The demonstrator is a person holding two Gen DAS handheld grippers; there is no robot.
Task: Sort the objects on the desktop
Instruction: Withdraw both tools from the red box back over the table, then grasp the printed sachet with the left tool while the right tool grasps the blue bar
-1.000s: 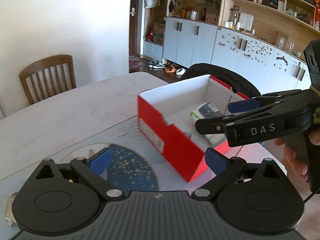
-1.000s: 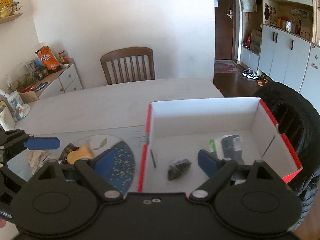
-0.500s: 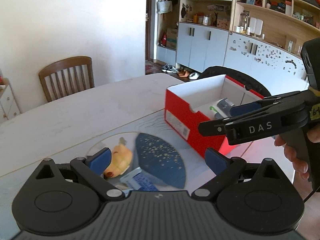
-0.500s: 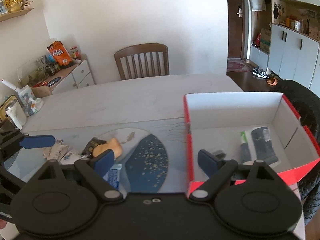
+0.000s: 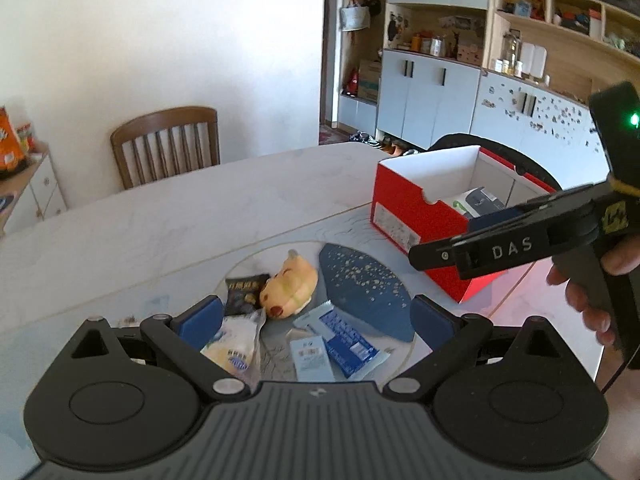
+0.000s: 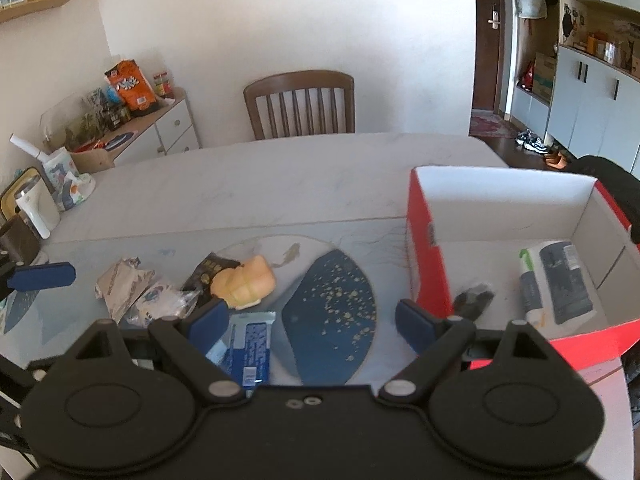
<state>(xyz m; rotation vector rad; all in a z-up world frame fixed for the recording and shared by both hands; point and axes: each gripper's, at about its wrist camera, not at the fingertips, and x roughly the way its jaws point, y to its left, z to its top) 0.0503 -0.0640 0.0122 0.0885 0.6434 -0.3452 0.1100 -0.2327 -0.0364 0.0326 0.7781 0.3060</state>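
On the tabletop (image 6: 280, 184) stands 1 red box (image 6: 424, 256) with a white inside. In it lie 2 things: 1 grey-and-white pack (image 6: 556, 282) and 1 small dark item (image 6: 474, 300). Outside the box sit 1 yellow plush toy (image 5: 290, 282), 1 black snack packet (image 5: 244, 290), 1 blue wrapper (image 5: 346, 338), 1 small pale sachet (image 5: 312, 358), 1 clear bag with a yellowish filling (image 5: 236, 346) and 1 crumpled paper wrapper (image 6: 124, 282). There is 1 round mat (image 6: 332, 312), part dark blue. Behind the tabletop stands 1 wooden chair (image 6: 300, 104).
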